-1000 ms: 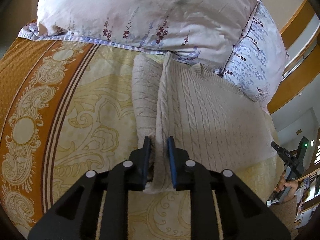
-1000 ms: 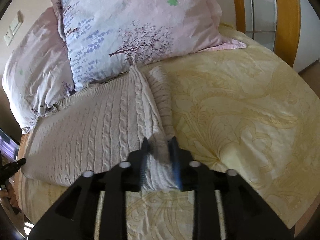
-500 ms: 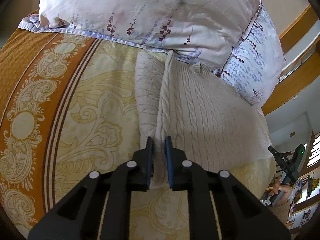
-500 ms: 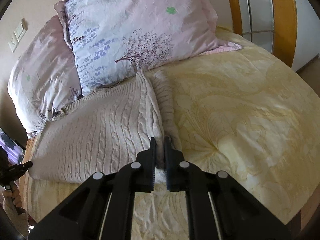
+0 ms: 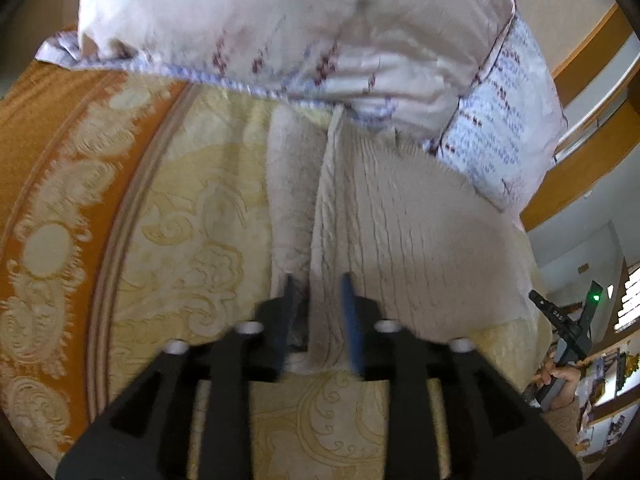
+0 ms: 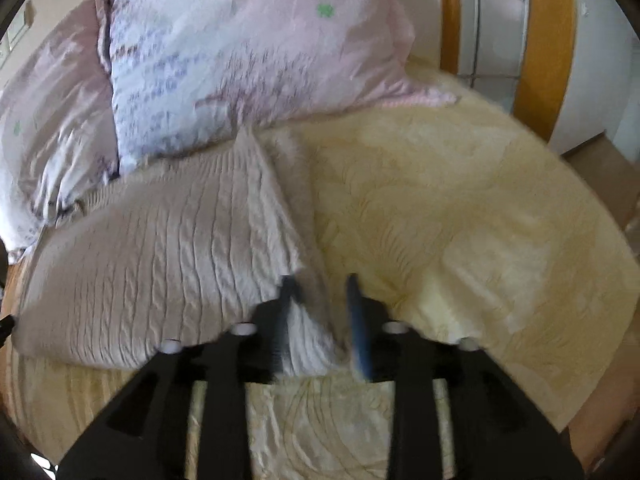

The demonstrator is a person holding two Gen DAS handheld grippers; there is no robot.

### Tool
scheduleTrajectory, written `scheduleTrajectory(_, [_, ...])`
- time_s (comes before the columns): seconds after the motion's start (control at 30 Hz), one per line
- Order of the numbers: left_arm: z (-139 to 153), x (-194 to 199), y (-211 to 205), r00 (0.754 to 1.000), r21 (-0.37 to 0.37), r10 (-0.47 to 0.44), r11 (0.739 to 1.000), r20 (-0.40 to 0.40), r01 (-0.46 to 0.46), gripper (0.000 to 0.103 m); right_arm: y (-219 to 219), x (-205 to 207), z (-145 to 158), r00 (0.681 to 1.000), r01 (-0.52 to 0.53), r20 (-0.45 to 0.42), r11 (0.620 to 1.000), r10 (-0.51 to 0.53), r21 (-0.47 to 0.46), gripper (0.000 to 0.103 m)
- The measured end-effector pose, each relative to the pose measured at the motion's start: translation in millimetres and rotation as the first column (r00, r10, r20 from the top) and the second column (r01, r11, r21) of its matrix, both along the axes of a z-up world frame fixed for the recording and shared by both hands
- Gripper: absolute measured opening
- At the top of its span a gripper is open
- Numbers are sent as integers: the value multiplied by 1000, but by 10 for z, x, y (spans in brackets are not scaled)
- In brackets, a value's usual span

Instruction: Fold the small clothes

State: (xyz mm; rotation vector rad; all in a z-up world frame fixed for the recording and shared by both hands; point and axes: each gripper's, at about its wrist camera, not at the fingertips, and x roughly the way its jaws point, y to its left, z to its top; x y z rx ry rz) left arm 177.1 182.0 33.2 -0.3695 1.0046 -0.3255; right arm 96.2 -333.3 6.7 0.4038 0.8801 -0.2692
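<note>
A cream cable-knit sweater (image 5: 408,220) lies flat on the bed, its top against the pillows. In the left wrist view one side edge is folded in, with a sleeve (image 5: 288,184) lying beside it. My left gripper (image 5: 318,292) is low over the near end of that fold. Its jaws are opening, with the knit edge loose between them. In the right wrist view the sweater (image 6: 160,248) spreads to the left. My right gripper (image 6: 319,292) straddles its near right corner. These jaws are opening too, and the pads stand off the fabric.
Two floral pillows (image 5: 280,28) (image 6: 248,52) sit behind the sweater. The yellow patterned bedspread (image 6: 460,208) has an orange border (image 5: 60,128) on the left. A wooden bed frame (image 6: 544,40) stands at the right. A hand holding a black device (image 5: 560,320) is past the bed's edge.
Both grippers pinched shut on the sweater's side edges half a second ago. Both now stand apart again, with the fabric lying slack between the fingers.
</note>
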Motion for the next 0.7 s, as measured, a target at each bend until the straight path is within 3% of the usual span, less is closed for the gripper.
scheduleTrajectory(0.1, [183,-25,-22,998,-14,22,1000,66,-21,52,117,30,203,995,-36,95,999,37,-10,46])
scheduleTrajectory(0.2, [312,19,-243,994,-29,-16,999,112,19,62,416,256,298,978,-173,118,985,170,11,45])
scheduleTrajectory(0.3, [292,126,-540,993,-8,-64,998,102,65,62,744,530,308,958,-274,97,962,271,16,45])
scheduleTrajectory(0.47, [52,337,-781,998,47,-61,997,12,60,62,1081,857,259,940,-336,56,942,336,-1,45])
scheduleTrajectory(0.53, [-88,377,-796,998,66,-53,996,-25,54,59,1159,925,140,939,-344,-2,939,344,5,48])
scheduleTrajectory(0.7, [-146,308,-764,999,83,-54,995,9,53,51,1200,799,110,936,-352,-1,935,352,-33,48])
